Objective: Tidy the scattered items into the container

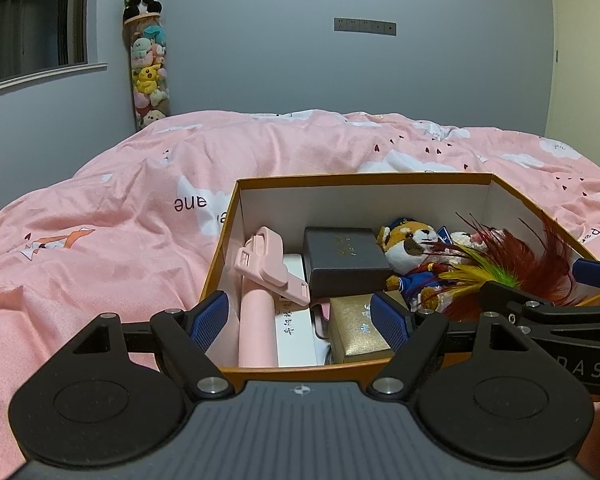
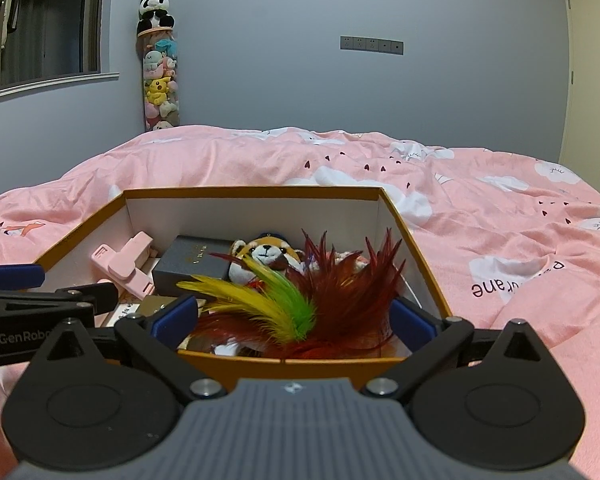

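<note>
Nearest in the left wrist view, the left gripper point(image 1: 300, 322) has its jaws spread wide with nothing pressed between the blue pads point(image 1: 208, 320); they hang over the near end of the cardboard box point(image 1: 364, 178), which sits on the pink duvet point(image 1: 100, 240). The right gripper point(image 2: 294, 320) is likewise fully released, its pads standing either side of the feather toy point(image 2: 300, 300) without gripping it; the red, yellow and green plumes lie inside the box at its near right corner, resting against the wall. Just beyond the left gripper's pads lie a gold gift box point(image 1: 354, 332) and a white flat box point(image 1: 296, 332) with printed characters, with a pink selfie stick point(image 1: 260, 280) lying lengthwise along the left side, its clamp head tilted up. Behind the gold box sits a dark grey box point(image 1: 344, 260), and right of that a fox plush point(image 1: 410, 248) in a blue outfit, partly covered by the feathers. Past the far wall of the box the duvet, printed with white clouds and small hearts, runs back to a grey wall. In the corner stands a clear tube of soft toys point(image 1: 150, 76) with a panda plush point(image 1: 142, 0) on top, and a strip of wall sockets point(image 1: 365, 27) sits further right
</note>
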`<state>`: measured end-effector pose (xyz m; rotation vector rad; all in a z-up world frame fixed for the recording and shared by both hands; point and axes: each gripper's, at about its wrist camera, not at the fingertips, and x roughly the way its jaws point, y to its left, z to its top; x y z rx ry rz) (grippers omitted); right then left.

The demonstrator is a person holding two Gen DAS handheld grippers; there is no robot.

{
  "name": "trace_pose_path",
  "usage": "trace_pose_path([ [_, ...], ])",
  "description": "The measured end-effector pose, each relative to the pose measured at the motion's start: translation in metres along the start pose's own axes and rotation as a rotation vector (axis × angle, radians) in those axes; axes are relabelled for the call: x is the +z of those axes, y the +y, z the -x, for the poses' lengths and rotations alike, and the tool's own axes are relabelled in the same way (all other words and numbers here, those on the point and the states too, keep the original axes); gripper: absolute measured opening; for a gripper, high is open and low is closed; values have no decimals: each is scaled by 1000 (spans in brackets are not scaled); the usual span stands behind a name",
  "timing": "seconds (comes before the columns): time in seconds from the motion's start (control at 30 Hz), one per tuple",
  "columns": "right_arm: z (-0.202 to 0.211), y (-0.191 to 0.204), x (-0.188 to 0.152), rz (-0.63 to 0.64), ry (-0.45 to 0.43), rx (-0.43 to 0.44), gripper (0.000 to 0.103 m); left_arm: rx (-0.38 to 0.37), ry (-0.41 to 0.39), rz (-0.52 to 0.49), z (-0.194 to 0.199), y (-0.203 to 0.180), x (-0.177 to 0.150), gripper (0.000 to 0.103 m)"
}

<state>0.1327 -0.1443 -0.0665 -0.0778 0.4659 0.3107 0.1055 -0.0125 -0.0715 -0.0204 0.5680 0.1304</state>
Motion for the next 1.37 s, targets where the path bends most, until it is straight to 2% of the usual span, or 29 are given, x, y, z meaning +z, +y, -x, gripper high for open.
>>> trace_pose_path([
  [1.37,0,0,-1,0,0,-2,102,-5,19,-5,-1,1,1,92],
])
